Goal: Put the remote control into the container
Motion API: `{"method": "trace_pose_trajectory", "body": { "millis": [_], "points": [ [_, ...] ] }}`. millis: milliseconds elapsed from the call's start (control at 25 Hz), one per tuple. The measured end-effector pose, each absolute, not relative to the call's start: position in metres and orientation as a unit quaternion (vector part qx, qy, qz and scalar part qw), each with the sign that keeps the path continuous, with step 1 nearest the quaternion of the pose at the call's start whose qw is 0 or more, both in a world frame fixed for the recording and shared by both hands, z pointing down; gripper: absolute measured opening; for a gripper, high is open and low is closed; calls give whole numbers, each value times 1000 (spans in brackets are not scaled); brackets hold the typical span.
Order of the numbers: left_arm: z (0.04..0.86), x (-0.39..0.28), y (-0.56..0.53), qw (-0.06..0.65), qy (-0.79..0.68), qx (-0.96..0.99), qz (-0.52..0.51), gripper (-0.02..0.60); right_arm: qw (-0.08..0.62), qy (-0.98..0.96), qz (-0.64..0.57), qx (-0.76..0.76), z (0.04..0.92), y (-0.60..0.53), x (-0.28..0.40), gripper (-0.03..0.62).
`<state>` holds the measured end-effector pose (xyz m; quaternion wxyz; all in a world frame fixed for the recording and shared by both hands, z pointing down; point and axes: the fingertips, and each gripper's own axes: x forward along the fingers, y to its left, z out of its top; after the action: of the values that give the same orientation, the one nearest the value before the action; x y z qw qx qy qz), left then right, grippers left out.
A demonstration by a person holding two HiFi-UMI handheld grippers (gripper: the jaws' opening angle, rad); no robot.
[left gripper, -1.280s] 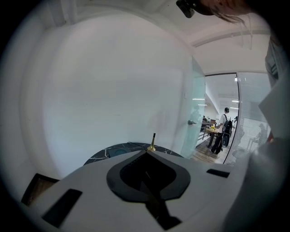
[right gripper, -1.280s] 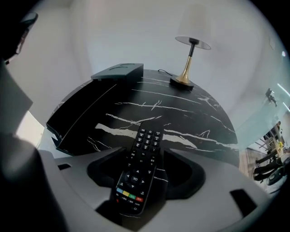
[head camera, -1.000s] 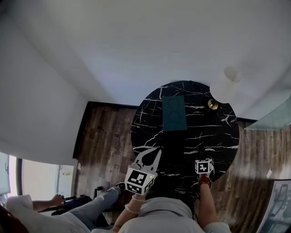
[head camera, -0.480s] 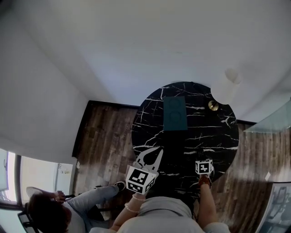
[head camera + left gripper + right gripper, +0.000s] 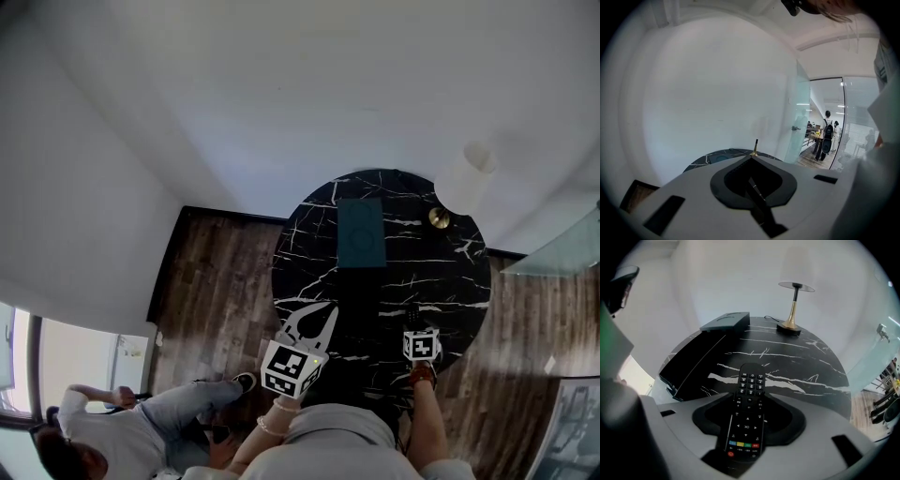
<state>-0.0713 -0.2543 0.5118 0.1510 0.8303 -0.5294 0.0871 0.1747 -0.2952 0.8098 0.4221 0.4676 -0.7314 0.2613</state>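
Black marble table (image 5: 450,272) carries a teal container (image 5: 361,234). Nearer than the container, the right gripper (image 5: 751,404) has just closed its jaws on the remote control (image 5: 746,427). The left gripper (image 5: 751,159) is pinched together, empty.

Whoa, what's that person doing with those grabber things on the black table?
A person holds a grabber in each hand over a black table. The right gripper has just been closing its jaws, and they now pinch the remote control by its sides near the person's edge. The left gripper is shut and empty. The teal container sits farther back on the table, and the remote is not in it yet.
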Motion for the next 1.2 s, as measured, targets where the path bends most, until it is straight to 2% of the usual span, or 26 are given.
{"method": "trace_pose_trajectory", "body": {
  "millis": [480, 840, 1200],
  "points": [
    [518, -64, -250, 154, -523, 834, 87, 6, 370, -778, 239, 448, 750, -303, 144, 212],
    [515, -68, -246, 153, -530, 830, 79, 6, 305, -835, 185, 419, 660, -308, 91, 212],
    [513, -67, -248, 149, -530, 831, 76, 6, 276, -872, 142, 379, 599, -298, 43, 212]
  ]
}}
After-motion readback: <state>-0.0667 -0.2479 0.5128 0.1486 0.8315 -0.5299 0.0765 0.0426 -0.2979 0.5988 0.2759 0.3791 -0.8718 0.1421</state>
